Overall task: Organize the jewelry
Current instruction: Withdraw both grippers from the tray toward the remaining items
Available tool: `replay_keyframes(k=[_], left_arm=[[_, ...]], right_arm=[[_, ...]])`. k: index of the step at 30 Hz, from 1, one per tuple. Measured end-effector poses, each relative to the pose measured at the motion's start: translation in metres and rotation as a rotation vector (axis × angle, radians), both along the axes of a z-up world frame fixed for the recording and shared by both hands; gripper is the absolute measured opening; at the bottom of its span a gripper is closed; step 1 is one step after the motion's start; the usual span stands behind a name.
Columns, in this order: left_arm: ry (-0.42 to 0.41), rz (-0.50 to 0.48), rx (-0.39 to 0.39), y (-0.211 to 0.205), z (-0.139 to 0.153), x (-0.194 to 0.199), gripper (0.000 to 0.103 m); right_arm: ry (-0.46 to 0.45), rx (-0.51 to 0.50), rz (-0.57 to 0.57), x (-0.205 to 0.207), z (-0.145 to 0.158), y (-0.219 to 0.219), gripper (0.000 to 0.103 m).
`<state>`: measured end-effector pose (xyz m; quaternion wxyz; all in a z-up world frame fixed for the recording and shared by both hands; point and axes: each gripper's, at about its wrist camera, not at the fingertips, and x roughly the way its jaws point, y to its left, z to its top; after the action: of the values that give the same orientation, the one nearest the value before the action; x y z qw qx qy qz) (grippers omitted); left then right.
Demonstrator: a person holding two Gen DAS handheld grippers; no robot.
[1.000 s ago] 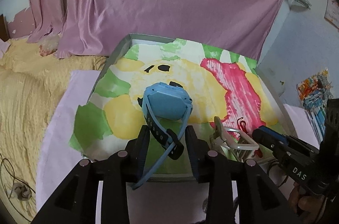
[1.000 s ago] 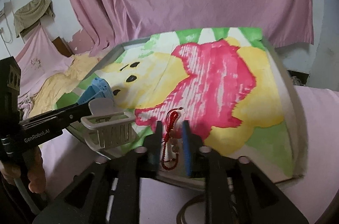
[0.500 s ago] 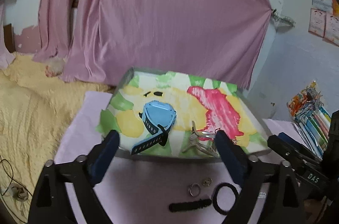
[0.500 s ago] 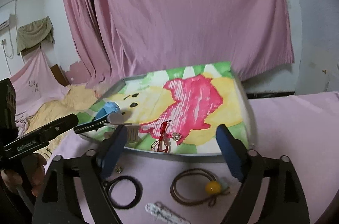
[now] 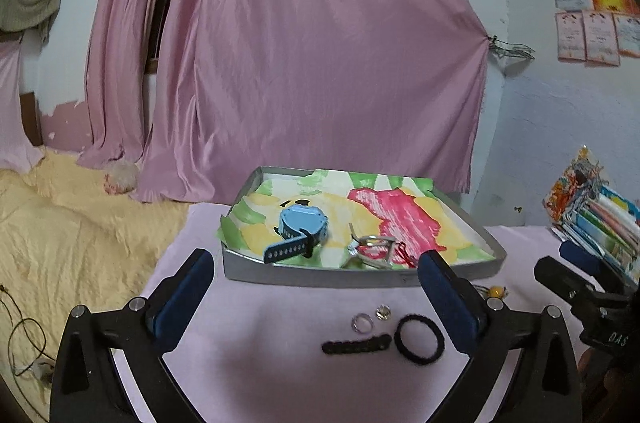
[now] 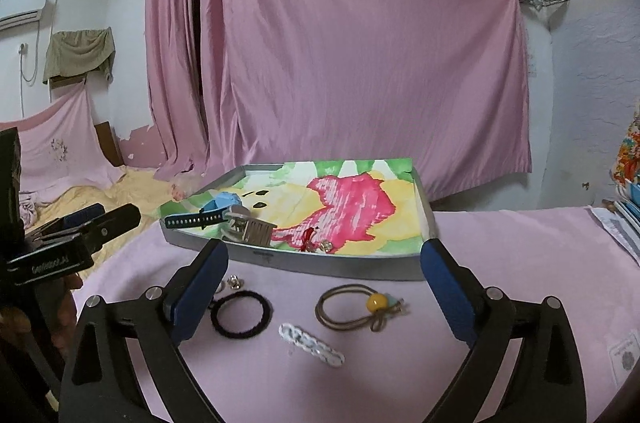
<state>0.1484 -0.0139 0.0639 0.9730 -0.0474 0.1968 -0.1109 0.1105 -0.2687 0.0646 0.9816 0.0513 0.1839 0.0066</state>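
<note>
Grippers first: we are holding the left gripper (image 5: pixel 316 287) wide open with nothing between its fingers, and the right gripper (image 6: pixel 326 277) is gaping just as wide, also empty. Both are hovering above the pink cloth (image 5: pixel 256 351), near the front of the tray (image 6: pixel 344 265). We are seeing the blue watch (image 5: pixel 303 224) lying in the tray at its left, strap pointing toward us, with a pale hair claw (image 5: pixel 370 250) just right of it and a red cord (image 6: pixel 308 238) lying beside that on the painted liner. Out on the cloth we are looking at a ring (image 5: pixel 362 322), a small stud (image 5: pixel 383 312), a black clip (image 5: pixel 356 344), a black hair tie (image 6: pixel 241 316), a white chain clip (image 6: pixel 311 344) and a brown tie with a yellow bead (image 6: pixel 356 307), all well apart from the tray. Pink curtain (image 5: pixel 320 55) is hanging behind.
</note>
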Motion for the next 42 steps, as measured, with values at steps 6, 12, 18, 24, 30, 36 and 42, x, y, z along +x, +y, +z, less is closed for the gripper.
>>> replay_keyframes(k=[6,12,18,24,30,36,42], left_arm=[[-0.032,-0.019,0.021,-0.007,-0.006,-0.022,0.102],[-0.015,-0.017,0.038,-0.009,-0.012,-0.031,0.102],[0.061,-0.036,0.069,-0.009,-0.022,-0.025,0.102],[0.180,-0.079,0.081,-0.011,-0.035,-0.010,0.102],[0.287,-0.089,0.104,-0.014,-0.045,0.006,0.102],[0.391,-0.118,0.141,-0.013,-0.053,0.027,0.102],[0.435,-0.138,0.177,-0.014,-0.055,0.041,0.102]], right_arm=[[-0.004,0.022,-0.011,-0.014,-0.006,-0.007,0.095],[0.037,0.025,-0.016,-0.016,-0.016,-0.012,0.095],[0.115,0.038,-0.014,-0.010,-0.028,-0.017,0.095],[0.174,0.047,-0.007,-0.003,-0.037,-0.018,0.095],[0.254,0.065,0.011,0.010,-0.045,-0.018,0.095],[0.364,0.076,0.025,0.027,-0.055,-0.023,0.095],[0.430,0.058,0.043,0.037,-0.061,-0.020,0.089]])
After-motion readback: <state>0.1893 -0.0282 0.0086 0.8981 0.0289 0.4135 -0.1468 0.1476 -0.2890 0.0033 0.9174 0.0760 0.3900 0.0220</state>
